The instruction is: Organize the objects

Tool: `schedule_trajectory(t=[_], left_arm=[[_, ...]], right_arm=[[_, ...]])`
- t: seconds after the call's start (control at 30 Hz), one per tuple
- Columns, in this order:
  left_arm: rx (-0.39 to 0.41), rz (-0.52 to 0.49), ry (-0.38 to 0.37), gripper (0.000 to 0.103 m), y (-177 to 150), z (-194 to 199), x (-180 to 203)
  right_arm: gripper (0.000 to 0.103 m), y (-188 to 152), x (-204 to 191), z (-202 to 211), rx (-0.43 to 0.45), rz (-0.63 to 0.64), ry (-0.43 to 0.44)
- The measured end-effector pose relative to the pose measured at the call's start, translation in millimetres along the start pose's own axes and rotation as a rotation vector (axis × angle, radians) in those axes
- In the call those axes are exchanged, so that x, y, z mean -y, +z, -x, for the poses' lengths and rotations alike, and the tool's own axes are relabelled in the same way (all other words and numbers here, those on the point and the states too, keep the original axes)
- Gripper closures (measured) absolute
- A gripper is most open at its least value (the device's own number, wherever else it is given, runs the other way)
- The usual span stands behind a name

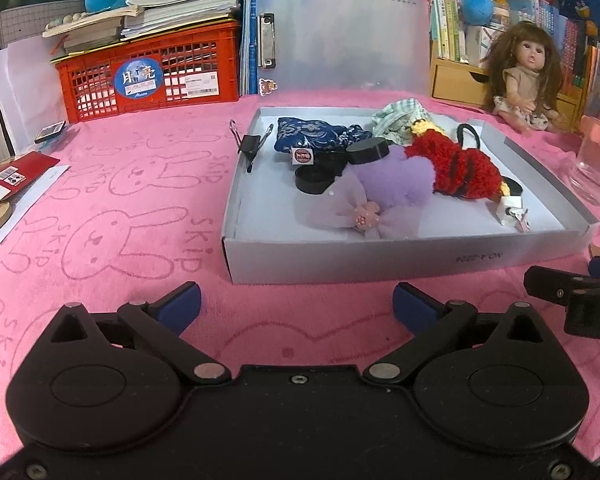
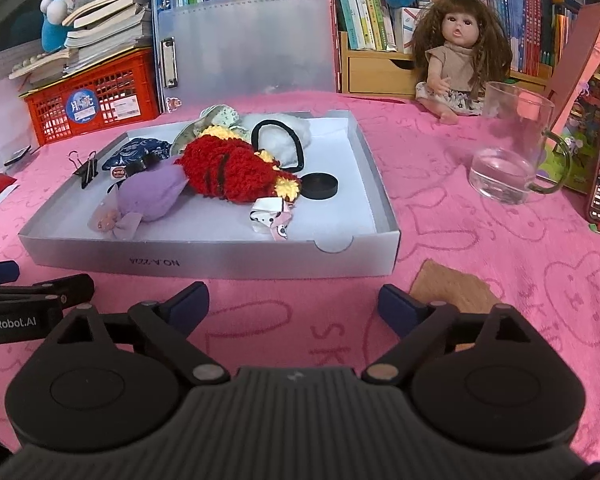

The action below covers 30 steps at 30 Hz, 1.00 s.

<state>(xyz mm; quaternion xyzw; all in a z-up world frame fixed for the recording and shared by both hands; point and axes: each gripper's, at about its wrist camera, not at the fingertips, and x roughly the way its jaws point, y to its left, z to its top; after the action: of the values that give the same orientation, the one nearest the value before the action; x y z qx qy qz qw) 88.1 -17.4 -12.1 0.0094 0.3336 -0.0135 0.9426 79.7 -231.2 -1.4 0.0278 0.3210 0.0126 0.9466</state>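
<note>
Whole worktop is covered in a pink towel (image 2: 480, 264) with bunny outlines and "SKIP" stamped all over. Behind it: walls of books (image 2: 364, 4), a clear plastic folder (image 2: 248, 44), and a red crate (image 1: 152, 72) with a blue round sticker in Chinese characters. Doll (image 2: 456, 60) sits at the back right, glass mug (image 2: 512, 148) near it. The shallow grey box (image 2: 220, 258) sits mid-worktop, packed with a red yarn plush (image 2: 228, 168), purple pompom (image 2: 152, 196) and a binder clip (image 1: 249, 145) on its rim. Left gripper (image 1: 297, 308) and right gripper (image 2: 294, 304) hover just in front of the box, jaws spread, holding nothing. "GenRobot.AI" shows on the left one.
</note>
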Motion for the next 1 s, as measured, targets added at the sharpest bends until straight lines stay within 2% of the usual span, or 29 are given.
schedule_trajectory(t=[0.17,0.57,1.0], left_arm=[[0.008,0.004,0.014,0.000,4,-7,-1],[0.019,0.001,-0.001,0.000,4,-13,-2],[0.019,0.002,0.000,0.000,4,-13,-2]], right_arm=[[0.000,1,-4,-6,0.002,0.010,-0.011],[0.000,1,-12,-14,0.015,0.033,-0.057],[0.000,-1,-13,-14,0.031,0.036,-0.060]])
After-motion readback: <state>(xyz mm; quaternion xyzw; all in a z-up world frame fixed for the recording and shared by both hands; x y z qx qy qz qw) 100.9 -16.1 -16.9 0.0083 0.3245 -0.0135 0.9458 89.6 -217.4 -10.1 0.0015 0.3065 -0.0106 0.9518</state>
